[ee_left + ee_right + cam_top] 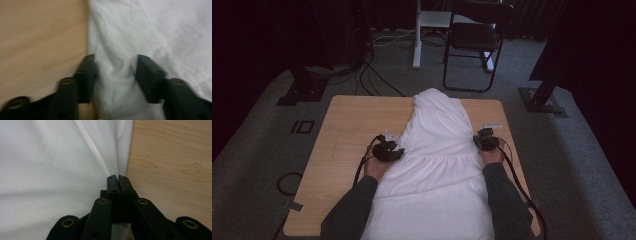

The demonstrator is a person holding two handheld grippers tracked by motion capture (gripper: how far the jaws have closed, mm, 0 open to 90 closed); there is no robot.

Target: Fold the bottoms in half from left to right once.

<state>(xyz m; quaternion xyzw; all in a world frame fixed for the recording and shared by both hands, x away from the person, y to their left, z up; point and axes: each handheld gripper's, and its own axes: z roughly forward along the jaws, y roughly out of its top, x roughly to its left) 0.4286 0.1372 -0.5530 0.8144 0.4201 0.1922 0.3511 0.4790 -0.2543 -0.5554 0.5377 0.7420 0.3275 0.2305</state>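
A white garment [437,150] lies lengthwise on the wooden table [347,130], narrow end far and wide end at the near edge. My left gripper [388,149] sits at the cloth's left edge. In the left gripper view its jaws [115,58] stand apart with a raised fold of the white cloth [150,30] between them, and bare wood [37,37] lies to their left. My right gripper [486,139] is at the cloth's right edge. In the right gripper view it [117,177] is shut on that hem, and a taut crease runs up the cloth [50,157] from the tips.
Bare table [175,157] lies to the right of the cloth edge. Beyond the table's far edge, a black folding chair [474,40], a white post [417,35], dark stand bases [542,100] and cables [372,80] stand on grey carpet.
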